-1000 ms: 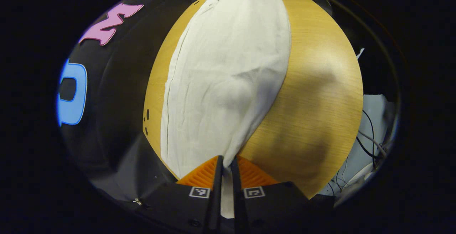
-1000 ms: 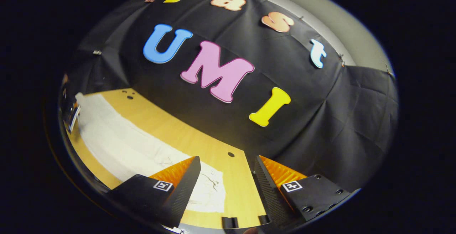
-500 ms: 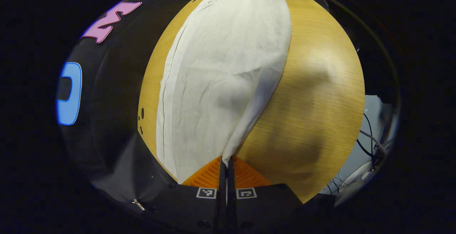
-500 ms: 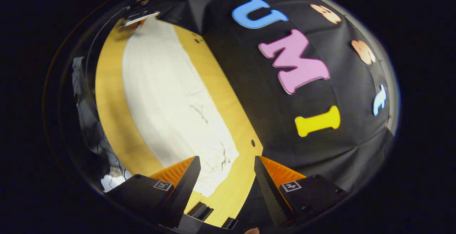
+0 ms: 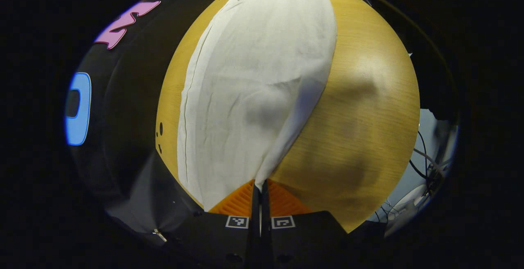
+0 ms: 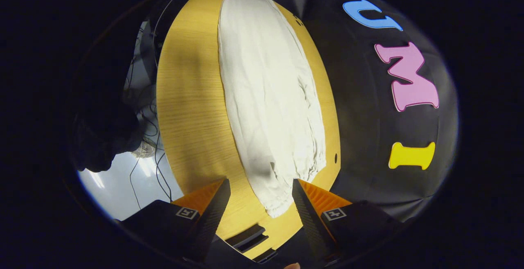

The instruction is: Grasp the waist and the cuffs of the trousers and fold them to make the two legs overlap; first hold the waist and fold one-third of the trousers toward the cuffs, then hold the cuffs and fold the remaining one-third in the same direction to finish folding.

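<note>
My left gripper view sits low at one end of the white trousers (image 5: pixel 254 89), looking along them. My right gripper view hovers over the opposite end, facing back. Both share the trousers and counter (image 6: pixel 192 109).

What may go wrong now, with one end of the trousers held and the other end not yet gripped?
1. The left gripper pinches only a thin corner of the trousers; it may slip out when lifted.
2. The right gripper is open over the gathered end and may catch only one layer.
</note>
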A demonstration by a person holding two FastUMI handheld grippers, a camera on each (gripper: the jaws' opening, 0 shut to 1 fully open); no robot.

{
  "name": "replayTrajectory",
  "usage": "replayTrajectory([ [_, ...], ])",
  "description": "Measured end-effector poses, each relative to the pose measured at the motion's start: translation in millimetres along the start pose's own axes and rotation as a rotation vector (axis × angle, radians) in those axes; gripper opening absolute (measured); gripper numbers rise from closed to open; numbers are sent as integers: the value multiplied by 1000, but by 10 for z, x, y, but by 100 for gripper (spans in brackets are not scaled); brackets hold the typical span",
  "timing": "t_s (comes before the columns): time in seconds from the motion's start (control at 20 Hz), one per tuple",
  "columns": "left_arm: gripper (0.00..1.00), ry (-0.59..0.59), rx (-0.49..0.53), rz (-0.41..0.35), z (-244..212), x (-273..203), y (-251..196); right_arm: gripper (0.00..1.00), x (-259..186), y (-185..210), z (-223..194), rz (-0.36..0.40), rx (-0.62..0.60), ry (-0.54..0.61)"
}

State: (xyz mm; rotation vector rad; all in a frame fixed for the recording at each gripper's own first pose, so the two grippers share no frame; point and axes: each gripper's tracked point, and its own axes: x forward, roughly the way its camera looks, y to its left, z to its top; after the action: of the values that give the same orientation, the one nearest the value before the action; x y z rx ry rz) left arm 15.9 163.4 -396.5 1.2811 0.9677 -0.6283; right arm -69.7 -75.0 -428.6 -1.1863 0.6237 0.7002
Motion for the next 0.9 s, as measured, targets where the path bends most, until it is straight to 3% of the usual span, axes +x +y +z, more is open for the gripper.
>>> replayTrajectory([
  [0.05,6,4,-4,-3,1,0,-4,85,62,-39,35,-9,-16,-10],
  [0.3,6,0,-39,-11,9,7,-5,78,389,-260,266,-25,-38,-61],
  [0.4,6,-7,-66,-20,13,6,-13,69,533,-274,247,-8,-28,-46],
  [0.5,6,-10,-76,-23,15,6,-22,43,600,-179,187,45,-6,-17],
  [0.55,6,-8,-70,-20,10,10,-23,11,588,-167,211,55,-15,-20],
  [0.75,6,-9,0,3,-13,7,-23,7,408,-26,160,122,-23,-37],
  [0.9,5,-9,-16,-37,-79,25,-32,7,284,-117,219,99,1,-49],
])
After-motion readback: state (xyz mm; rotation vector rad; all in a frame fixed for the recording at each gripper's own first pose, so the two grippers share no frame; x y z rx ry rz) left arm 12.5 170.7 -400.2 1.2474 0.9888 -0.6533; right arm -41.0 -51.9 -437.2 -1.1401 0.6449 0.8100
